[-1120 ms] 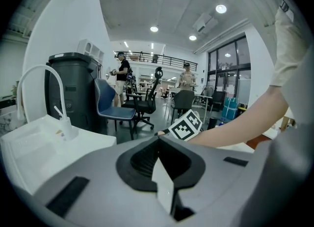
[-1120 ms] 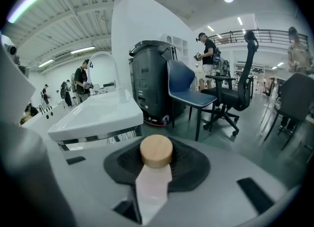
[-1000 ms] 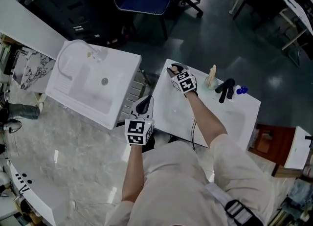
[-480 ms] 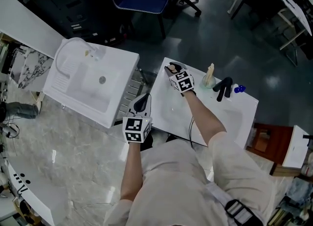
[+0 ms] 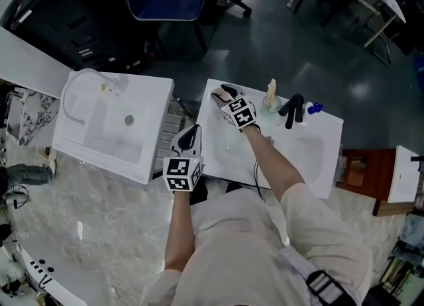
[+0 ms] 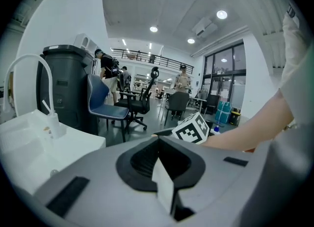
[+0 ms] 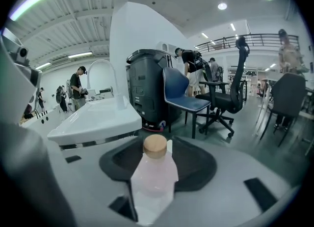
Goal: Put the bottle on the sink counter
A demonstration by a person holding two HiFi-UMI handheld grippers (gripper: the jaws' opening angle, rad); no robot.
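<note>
Step in hand: the release. The right claw (image 5: pixel 222 94) sits over the far left corner of the bench (image 5: pixel 222 153), the sink counter, and its jaws are opening. The bottle (image 7: pixel 154 174) stands upright between them: pale pink body, tan cap. Judging by the right gripper view, the pads look to have just let go of it, though it hasn't been cleared yet.

The head view doesn't show the bottle itself because the claw and its marker cube cover it, so whether its base is fully seated on the bench can't be confirmed from above. It looks set down, near the corner edge.

The left claw (image 5: pixel 190 137) is idle with jaws together and nothing in them. It hangs just off the bench's left edge, in the gap beside the other sink (image 5: pixel 109 126).

Elsewhere along the bench's far edge, well apart from the bottle, are a cream dispenser (image 5: pixel 270 96), a black tap (image 5: pixel 292 109) and a small blue thing (image 5: pixel 315 108).

Next move, as a judgement: finish opening, then draw the right claw straight back along its jaws without any sideways drift. The bottle is light and sits close to the corner — a brush from either pad could tip it or push it off the edge.
</note>
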